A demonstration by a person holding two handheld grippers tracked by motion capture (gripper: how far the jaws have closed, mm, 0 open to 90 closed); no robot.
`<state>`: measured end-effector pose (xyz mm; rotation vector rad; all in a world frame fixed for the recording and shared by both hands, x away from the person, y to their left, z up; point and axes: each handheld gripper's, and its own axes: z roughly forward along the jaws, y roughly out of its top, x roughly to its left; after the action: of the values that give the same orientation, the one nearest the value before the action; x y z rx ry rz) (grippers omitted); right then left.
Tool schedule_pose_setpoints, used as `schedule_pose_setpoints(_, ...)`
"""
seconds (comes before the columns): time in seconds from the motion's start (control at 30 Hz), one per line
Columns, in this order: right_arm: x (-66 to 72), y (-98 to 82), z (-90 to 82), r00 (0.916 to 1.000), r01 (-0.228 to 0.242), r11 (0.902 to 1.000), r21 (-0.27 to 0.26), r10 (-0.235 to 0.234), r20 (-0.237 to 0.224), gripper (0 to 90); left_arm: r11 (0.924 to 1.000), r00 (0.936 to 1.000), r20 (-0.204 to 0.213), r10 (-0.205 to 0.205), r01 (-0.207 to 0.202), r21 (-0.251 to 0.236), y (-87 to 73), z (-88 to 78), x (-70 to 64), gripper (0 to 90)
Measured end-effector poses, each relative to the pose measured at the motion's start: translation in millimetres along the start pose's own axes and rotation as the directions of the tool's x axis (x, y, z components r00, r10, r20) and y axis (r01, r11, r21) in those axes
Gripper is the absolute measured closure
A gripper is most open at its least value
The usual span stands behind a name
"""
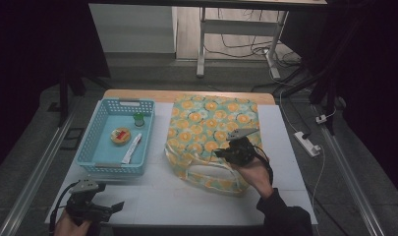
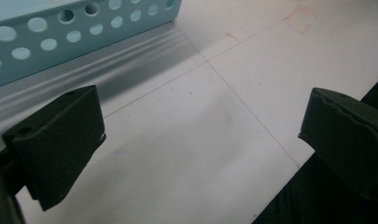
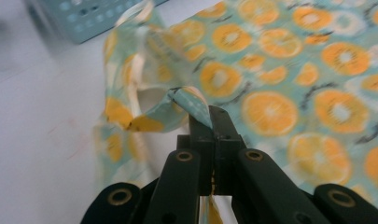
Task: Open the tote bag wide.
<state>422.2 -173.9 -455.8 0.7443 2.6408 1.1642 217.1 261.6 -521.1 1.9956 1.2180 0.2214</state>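
Observation:
A cloth bag [image 1: 211, 128] printed with orange slices on pale green lies flat on the white table, its handles toward the front edge. My right gripper [image 1: 222, 154] is above the bag's front half, pointing left. In the right gripper view the right gripper [image 3: 209, 116] is shut on a pinched fold of the bag [image 3: 270, 70], which rises off the table near its opening. My left gripper [image 1: 119, 206] rests at the front left corner of the table. Its jaws stand wide open over bare table in the left gripper view [image 2: 200, 135], with nothing between them.
A light blue perforated basket [image 1: 88, 142] sits left of the bag, its wall [image 2: 46, 37] close ahead of the left gripper. Inside lie a small green-capped bottle [image 1: 138, 119], a round tin [image 1: 121, 135] and a white tube [image 1: 132, 148]. A power strip [image 1: 307, 142] lies on the floor at the right.

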Motion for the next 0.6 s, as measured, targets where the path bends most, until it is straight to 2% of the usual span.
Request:
schedule_pose_setpoints(0.3, -27.8, 18.5, 13.8, 0.9989, -0.027, 0.9995, -0.017, 0.028, 0.039, 89.7, 1.0, 1.0, -0.001, 0.0, 0.0, 0.004, 0.2, 0.4, 0.0, 0.0)
schedule_pose_setpoints(0.5, -53.5, 28.4, 22.6, 0.9959, -0.05, 0.9982, -0.032, 0.053, 0.073, 89.7, 1.0, 1.0, -0.001, -0.002, 0.002, 0.007, 0.3, 0.6, 0.1, 0.0)
schedule_pose_setpoints(0.57, -56.3, 29.4, 23.3, 0.9956, -0.051, 0.9982, -0.032, 0.054, 0.077, 89.6, 1.0, 1.0, -0.003, 0.0, 0.001, 0.008, 0.4, 0.8, 0.0, 0.1)
schedule_pose_setpoints(0.6, -64.3, 31.8, 26.4, 0.994, -0.06, 0.9976, -0.036, 0.063, 0.09, 89.7, 1.0, 1.0, -0.003, -0.001, 0.001, 0.009, 0.4, 0.8, 0.0, 0.1)
